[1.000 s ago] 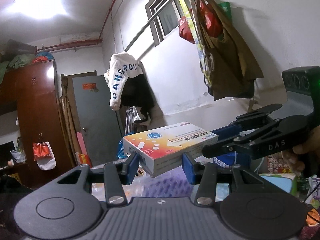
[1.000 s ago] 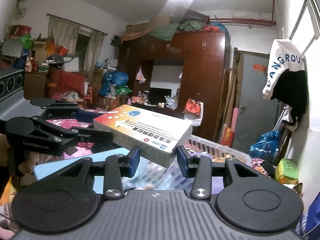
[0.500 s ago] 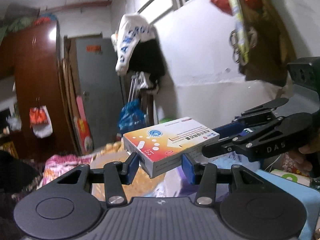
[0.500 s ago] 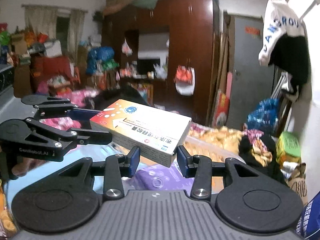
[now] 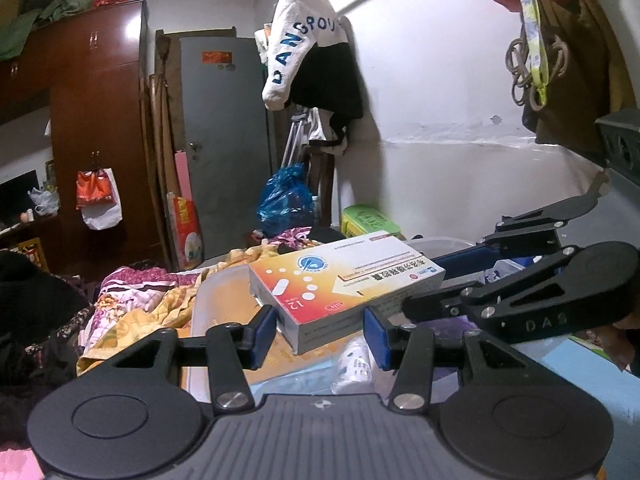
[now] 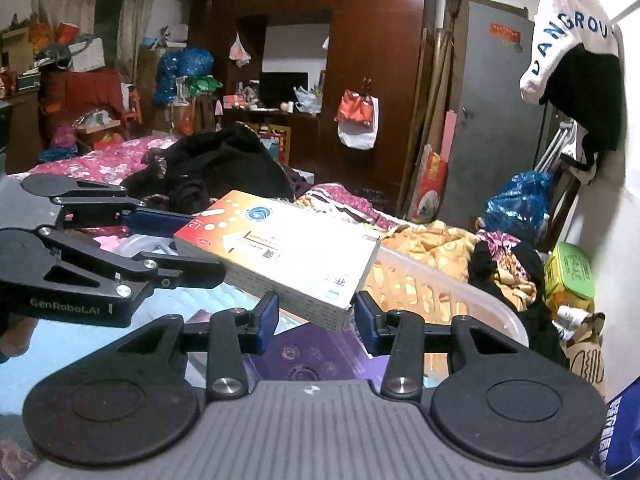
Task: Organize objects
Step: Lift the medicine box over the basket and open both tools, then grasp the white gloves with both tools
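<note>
**A:** Where is the box (image 5: 344,280)?

**B:** In the air, lying nearly flat between both tools. The left tool (image 5: 320,332) has narrowed to the box's width, and its blue pads sit against one short end. The right tool (image 5: 424,282) comes in from the side and pinches the other end the same way, one finger above and one below. Neither is far open. Each looks clamped on the box.

**A:** What lies under it?

**B:** A white plastic basket (image 6: 460,292) with slotted walls stands just beyond the box. Below the tools there is a pale blue surface (image 6: 60,356) and a purple packet (image 6: 320,356). Whether that surface is a worktop cannot be told.

**A:** And around that?

**B:** A bed with a pink floral quilt (image 6: 100,160) carries a heap of black clothes (image 6: 216,164). Yellow patterned cloth (image 6: 436,244) is bunched against the far side of the basket.

**A:** The room?

**B:** It is crowded. A dark red wardrobe (image 5: 96,120) fills the far wall, with bundles piled on top and a red-and-white bag (image 5: 96,196) hanging from its door. Beside it is a grey door (image 5: 224,140) with long boards leaning at its frame. A white garment (image 5: 304,40) with blue letters hangs over a black one on the white wall. Below them, a blue plastic bag (image 5: 284,200) and a green tin (image 5: 368,220) sit near the corner. Brown bags (image 5: 568,52) hang nearer the window.
</note>
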`<act>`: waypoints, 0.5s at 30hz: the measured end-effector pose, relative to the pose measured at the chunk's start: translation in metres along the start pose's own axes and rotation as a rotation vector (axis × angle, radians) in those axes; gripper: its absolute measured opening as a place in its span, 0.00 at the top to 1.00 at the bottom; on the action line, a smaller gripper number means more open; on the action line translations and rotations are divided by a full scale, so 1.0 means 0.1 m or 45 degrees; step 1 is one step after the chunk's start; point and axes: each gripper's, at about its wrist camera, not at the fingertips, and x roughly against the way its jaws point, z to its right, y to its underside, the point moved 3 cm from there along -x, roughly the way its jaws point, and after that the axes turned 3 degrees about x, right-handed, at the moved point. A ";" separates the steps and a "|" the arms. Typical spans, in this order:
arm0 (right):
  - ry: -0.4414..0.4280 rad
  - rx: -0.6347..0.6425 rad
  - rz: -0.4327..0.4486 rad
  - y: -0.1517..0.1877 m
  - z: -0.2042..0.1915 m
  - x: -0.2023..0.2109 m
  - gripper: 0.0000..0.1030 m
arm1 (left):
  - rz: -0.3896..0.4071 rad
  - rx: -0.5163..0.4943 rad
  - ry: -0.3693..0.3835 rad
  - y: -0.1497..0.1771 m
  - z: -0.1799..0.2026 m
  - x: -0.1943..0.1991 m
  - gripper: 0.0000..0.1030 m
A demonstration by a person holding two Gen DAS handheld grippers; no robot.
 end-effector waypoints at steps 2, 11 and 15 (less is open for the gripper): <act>0.013 0.027 0.019 -0.02 -0.05 0.02 0.45 | 0.004 0.001 -0.014 -0.02 0.02 0.01 0.30; 0.125 -0.040 0.183 0.19 -0.05 0.71 0.00 | 0.054 0.063 -0.079 0.10 0.14 0.60 0.18; 0.064 -0.199 0.245 0.54 -0.09 1.08 0.00 | 0.052 0.154 -0.060 0.41 0.20 0.99 0.18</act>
